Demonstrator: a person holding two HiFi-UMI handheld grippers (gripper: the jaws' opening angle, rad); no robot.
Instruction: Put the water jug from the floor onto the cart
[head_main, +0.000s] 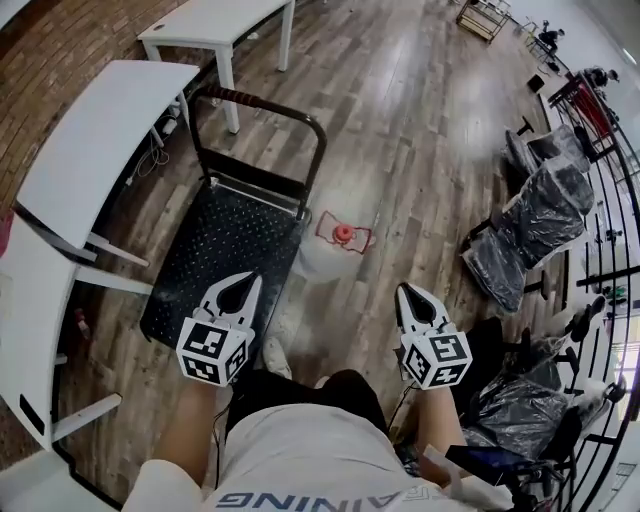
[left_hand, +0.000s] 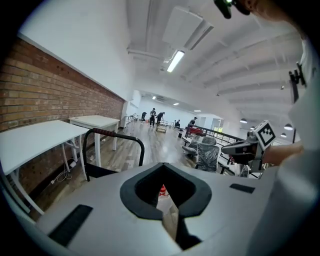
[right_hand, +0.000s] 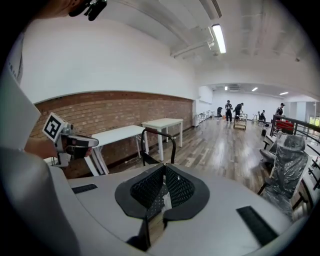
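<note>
The water jug (head_main: 328, 256) is clear and pale, seen from above, with a red cap (head_main: 342, 233) ringed by a red handle. It stands on the wooden floor (head_main: 420, 150), just beside the right edge of the cart (head_main: 215, 250) with its black studded deck. The left tongs (head_main: 240, 288) and the right tongs (head_main: 410, 298) are both closed and empty, short of the jug

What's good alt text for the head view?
A clear, red-capped water jug sits on the wood floor just right of a black cart. Nearer the camera, a person holds a left gripper and a right gripper, both shut and empty.
</note>
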